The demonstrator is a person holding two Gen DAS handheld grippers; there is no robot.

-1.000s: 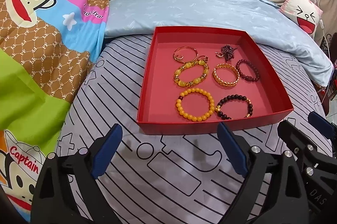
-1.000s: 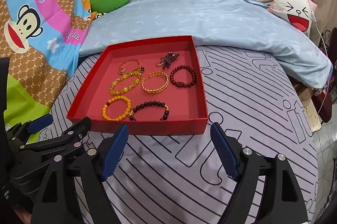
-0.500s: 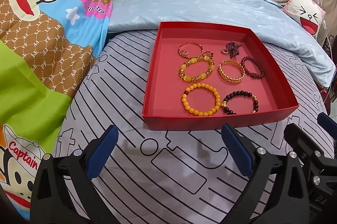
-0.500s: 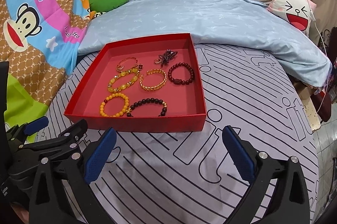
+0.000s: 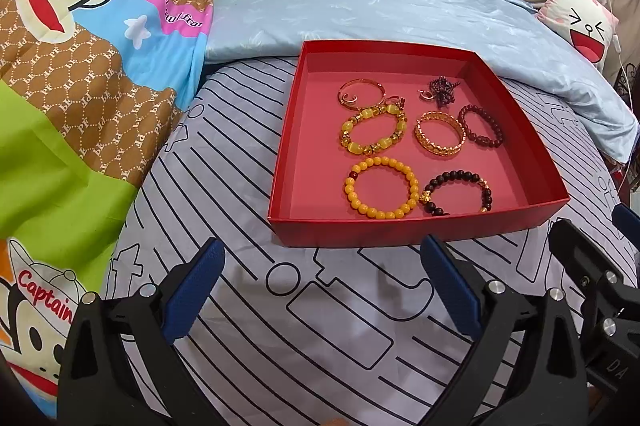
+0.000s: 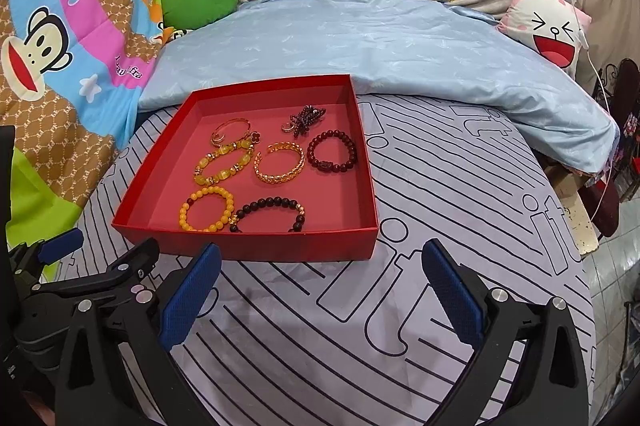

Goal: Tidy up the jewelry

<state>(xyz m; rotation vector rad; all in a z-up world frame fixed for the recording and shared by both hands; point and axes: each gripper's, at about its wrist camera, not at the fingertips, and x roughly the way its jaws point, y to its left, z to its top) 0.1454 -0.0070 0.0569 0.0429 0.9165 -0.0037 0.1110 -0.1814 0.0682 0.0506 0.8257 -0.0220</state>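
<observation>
Striped bedsheet [image 5: 224,161] bears red tray [image 5: 280,161]; blue quilt [image 5: 400,9] touches its far edge.

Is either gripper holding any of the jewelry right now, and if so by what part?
Nothing is held. The left gripper and right gripper are both open and empty above the bedsheet, short of the red tray; all the bracelets lie inside it.

A shallow red cardboard tray [image 5: 416,230] is set on the line-patterned grey bedsheet [image 5: 320,326] just ahead of the left gripper [image 5: 324,290]. Beaded and gold bracelets [image 5: 382,187] are laid inside it. A folded pale-blue quilt [image 6: 360,41] is spread behind the tray.
</observation>
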